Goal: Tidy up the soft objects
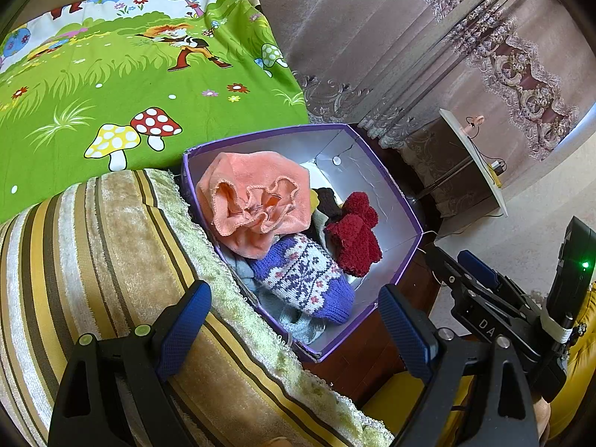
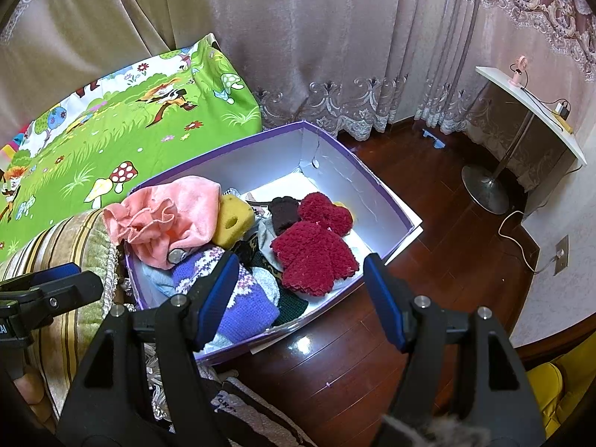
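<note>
A purple box (image 1: 260, 135) (image 2: 260, 164) with a white inside stands on the floor beside a striped cushion. It holds a pink cloth (image 1: 257, 201) (image 2: 167, 216), a purple patterned knit (image 1: 305, 275) (image 2: 246, 313), red fuzzy knits (image 1: 354, 238) (image 2: 313, 257), a dark brown piece (image 2: 283, 212) and a yellow sponge (image 2: 232, 221). My left gripper (image 1: 294, 335) hovers open above the box's near end, holding nothing. My right gripper (image 2: 301, 301) is also open and empty, over the box's near corner.
The striped cushion (image 1: 93, 246) lies left of the box, with a green cartoon sheet (image 1: 111, 85) behind it. Curtains hang along the back. A white side table (image 2: 529, 104) on a round base, a cable and a wall socket (image 2: 560, 253) stand right, on the wooden floor (image 2: 428, 223).
</note>
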The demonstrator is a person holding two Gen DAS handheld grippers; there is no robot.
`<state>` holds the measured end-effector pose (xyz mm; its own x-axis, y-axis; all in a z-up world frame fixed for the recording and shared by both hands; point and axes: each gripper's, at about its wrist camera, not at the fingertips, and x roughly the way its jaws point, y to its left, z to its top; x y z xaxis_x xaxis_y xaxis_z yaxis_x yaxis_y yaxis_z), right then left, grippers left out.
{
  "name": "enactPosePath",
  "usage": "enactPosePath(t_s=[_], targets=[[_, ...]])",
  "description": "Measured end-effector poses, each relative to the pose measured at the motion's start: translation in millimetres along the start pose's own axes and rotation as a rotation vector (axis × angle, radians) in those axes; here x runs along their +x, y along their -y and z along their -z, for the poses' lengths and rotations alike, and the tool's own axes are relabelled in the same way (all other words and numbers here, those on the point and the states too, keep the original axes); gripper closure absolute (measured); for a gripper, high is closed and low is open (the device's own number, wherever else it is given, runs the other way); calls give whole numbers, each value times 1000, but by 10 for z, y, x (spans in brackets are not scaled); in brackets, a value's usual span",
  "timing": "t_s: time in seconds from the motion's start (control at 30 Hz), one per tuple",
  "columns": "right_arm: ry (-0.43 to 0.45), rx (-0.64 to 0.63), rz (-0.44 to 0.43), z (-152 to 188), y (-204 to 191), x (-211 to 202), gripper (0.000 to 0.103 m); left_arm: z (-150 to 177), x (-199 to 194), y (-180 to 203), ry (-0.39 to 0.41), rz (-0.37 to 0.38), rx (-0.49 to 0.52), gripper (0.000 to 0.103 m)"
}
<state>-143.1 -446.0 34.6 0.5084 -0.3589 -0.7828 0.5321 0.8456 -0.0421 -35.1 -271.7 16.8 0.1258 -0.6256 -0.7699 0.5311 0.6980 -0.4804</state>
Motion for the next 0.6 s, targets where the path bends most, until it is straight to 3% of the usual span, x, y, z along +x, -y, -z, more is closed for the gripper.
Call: enactPosePath(t_s=[0.6], targets=[[-2,4,-1,10,15,13,31,-2,3,-1,0,0,0,10]])
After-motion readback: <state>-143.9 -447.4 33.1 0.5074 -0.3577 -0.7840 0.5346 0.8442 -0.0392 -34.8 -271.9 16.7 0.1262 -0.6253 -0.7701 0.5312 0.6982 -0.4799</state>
